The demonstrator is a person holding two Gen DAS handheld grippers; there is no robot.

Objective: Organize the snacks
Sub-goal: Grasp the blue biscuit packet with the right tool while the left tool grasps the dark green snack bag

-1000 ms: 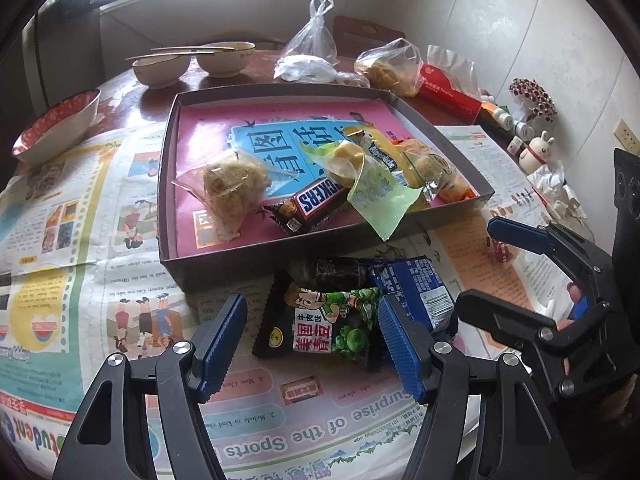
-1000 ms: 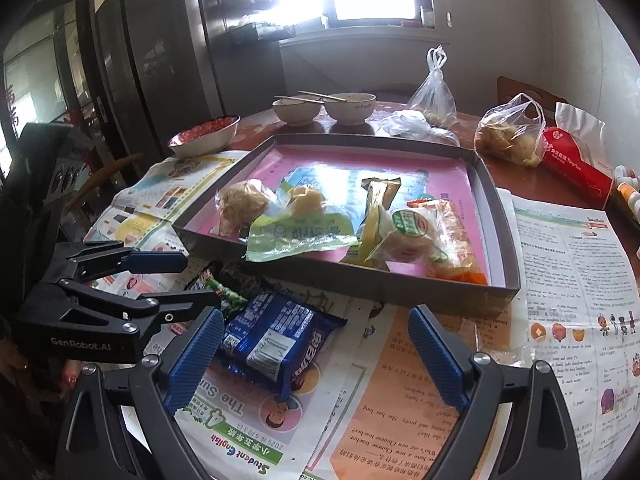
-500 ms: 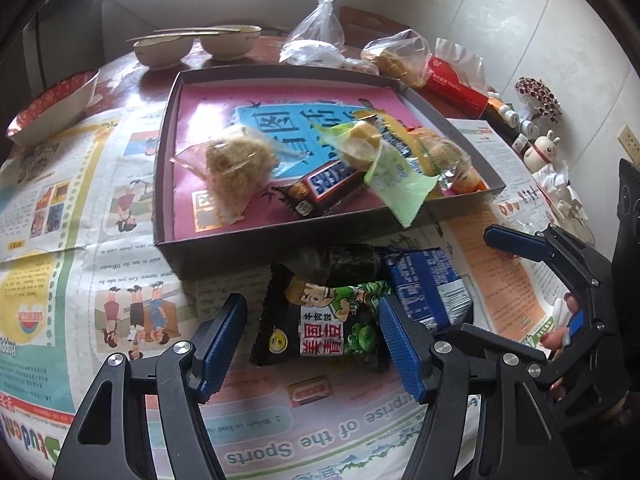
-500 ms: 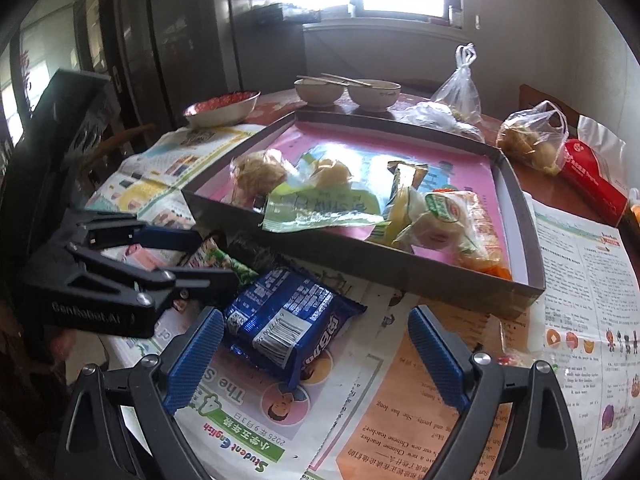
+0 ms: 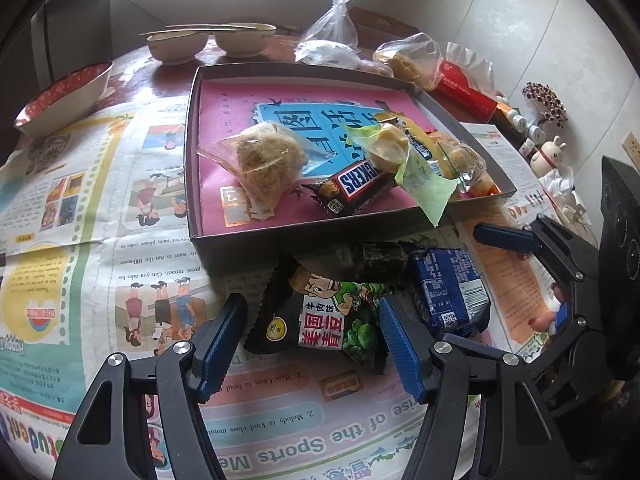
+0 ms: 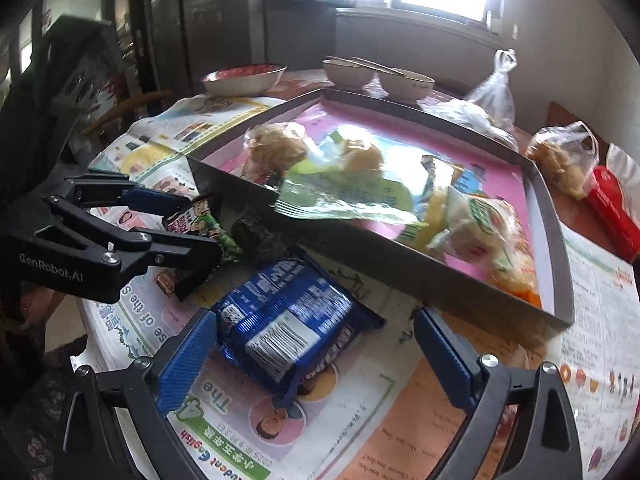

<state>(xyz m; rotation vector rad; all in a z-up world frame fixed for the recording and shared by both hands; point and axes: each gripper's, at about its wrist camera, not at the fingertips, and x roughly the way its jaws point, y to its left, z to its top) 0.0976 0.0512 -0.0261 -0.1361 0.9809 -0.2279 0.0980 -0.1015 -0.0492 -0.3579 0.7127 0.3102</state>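
A shallow grey tray (image 5: 280, 236) with a pink lining holds several snacks, among them a Snickers bar (image 5: 354, 184) and a bagged floss bun (image 5: 264, 164). In front of it on the newspaper lie a black-green pea snack bag (image 5: 320, 320), a dark roll (image 5: 356, 260) and a blue biscuit pack (image 5: 450, 288). My left gripper (image 5: 312, 344) is open, its fingers on either side of the pea bag (image 6: 200, 220). My right gripper (image 6: 316, 356) is open with the blue pack (image 6: 288, 320) between its fingers, near the left one.
Newspaper (image 5: 80, 240) covers the table. Two bowls with chopsticks (image 5: 208, 38), a red-patterned bowl (image 5: 64, 96), plastic bags (image 5: 332, 40) and a red packet (image 5: 468, 92) stand behind the tray (image 6: 400, 256). Small figurines (image 5: 548, 156) sit at the far right.
Both grippers have moved forward and down toward the snacks in front of the tray. The left now straddles the pea bag, the right straddles the blue pack. Both stay open.
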